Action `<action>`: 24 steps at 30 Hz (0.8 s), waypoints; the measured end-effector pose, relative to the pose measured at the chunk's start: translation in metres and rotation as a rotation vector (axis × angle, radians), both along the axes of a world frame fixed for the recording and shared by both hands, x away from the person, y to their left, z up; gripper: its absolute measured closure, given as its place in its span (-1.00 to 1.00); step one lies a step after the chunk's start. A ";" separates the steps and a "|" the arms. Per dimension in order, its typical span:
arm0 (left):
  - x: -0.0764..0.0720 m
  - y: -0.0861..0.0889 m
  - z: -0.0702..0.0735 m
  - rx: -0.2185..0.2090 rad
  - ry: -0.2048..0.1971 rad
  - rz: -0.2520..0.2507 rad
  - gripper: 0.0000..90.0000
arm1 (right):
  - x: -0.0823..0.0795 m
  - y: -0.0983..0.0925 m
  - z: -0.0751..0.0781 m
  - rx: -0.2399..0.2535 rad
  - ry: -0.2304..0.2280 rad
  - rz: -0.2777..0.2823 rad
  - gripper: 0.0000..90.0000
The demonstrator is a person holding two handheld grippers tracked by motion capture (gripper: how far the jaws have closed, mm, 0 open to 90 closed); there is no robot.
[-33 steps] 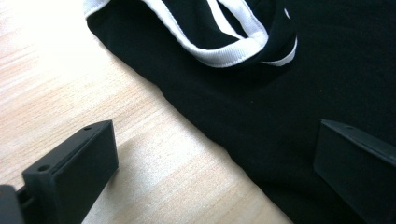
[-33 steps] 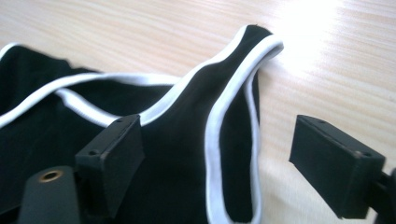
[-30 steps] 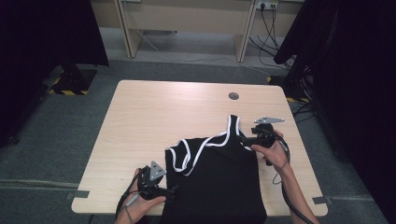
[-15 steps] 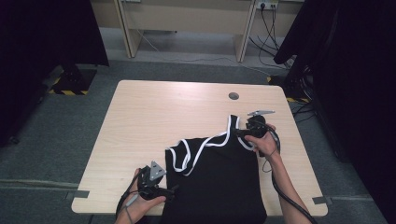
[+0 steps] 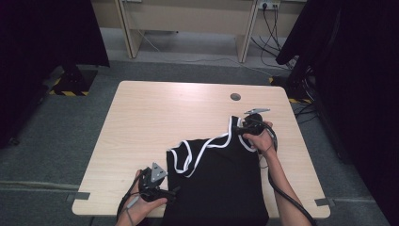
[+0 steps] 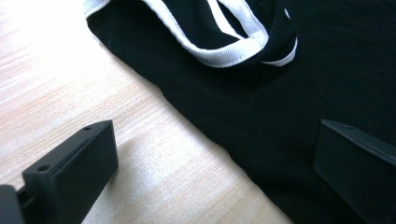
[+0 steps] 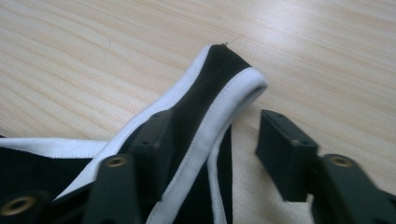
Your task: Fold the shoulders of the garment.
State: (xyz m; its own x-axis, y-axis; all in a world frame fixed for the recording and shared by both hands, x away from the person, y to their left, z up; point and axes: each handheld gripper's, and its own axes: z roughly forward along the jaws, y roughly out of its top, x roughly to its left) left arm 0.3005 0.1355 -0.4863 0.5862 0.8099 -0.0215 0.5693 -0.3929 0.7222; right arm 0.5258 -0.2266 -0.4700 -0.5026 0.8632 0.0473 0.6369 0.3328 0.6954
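Observation:
A black sleeveless top (image 5: 221, 181) with white trim lies on the wooden table (image 5: 160, 117), its hem hanging over the near edge. One shoulder strap (image 5: 231, 126) is drawn out toward the far right. My right gripper (image 5: 238, 130) is at that strap, open; in the right gripper view the strap's folded end (image 7: 219, 70) runs between the jaws, resting against the left one, with a gap to the other. My left gripper (image 5: 173, 191) is open at the top's near left side. In the left gripper view its jaws straddle the fabric's edge (image 6: 205, 135), with the white-trimmed armhole (image 6: 224, 53) beyond.
A round cable hole (image 5: 235, 97) sits in the table's far right part. The bare left half of the tabletop (image 5: 136, 136) is free. Black curtains (image 5: 42, 42) hang at both sides, and cables (image 5: 270, 19) run on the floor behind.
My right gripper has moved left and slightly away from the person, up to the strap's end. The left gripper and the top's body have stayed put.

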 end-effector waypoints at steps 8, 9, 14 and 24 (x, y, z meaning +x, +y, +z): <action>0.000 0.000 0.000 -0.001 0.000 0.000 -1.00 | -0.006 0.004 -0.001 0.003 -0.022 0.052 0.88; 0.000 0.000 0.000 -0.002 0.000 0.001 -1.00 | -0.006 0.004 -0.001 -0.002 -0.024 0.053 0.88; 0.000 0.000 0.000 -0.002 0.000 0.001 -1.00 | -0.009 0.002 0.005 0.028 -0.053 0.058 0.89; 0.000 0.000 0.000 -0.002 -0.001 0.001 -1.00 | -0.039 0.000 0.031 0.113 -0.167 0.140 0.89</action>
